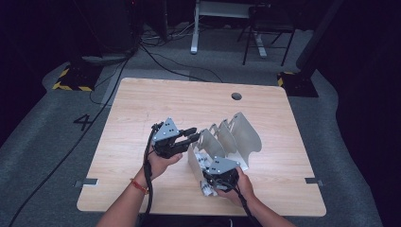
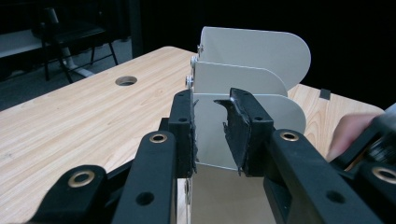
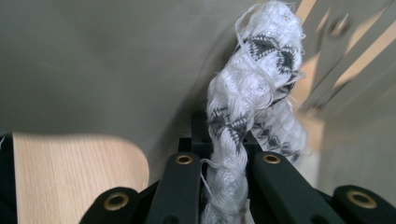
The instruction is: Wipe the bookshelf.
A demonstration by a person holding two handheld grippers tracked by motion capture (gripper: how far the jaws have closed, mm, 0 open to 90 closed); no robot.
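A grey metal rack (image 1: 241,132) with several upright rounded divider plates stands on the wooden table (image 1: 156,99). My left gripper (image 1: 191,135) points at the rack's left end. In the left gripper view its jaws (image 2: 212,128) stand apart, the left one close beside the rack's screwed edge, and the nearest plate (image 2: 275,114) shows through the gap. My right gripper (image 1: 208,181) is at the rack's near end, shut on a twisted white cloth with black pattern (image 3: 247,93), (image 1: 206,190). The cloth rises from the right gripper (image 3: 226,156) against a grey plate (image 3: 93,60).
A round cable hole (image 1: 236,96) is in the table near its far edge. The person's forearms come in from the near edge, with a red band on the left wrist (image 1: 138,186). A chair (image 1: 267,28) and cables lie on the floor beyond.
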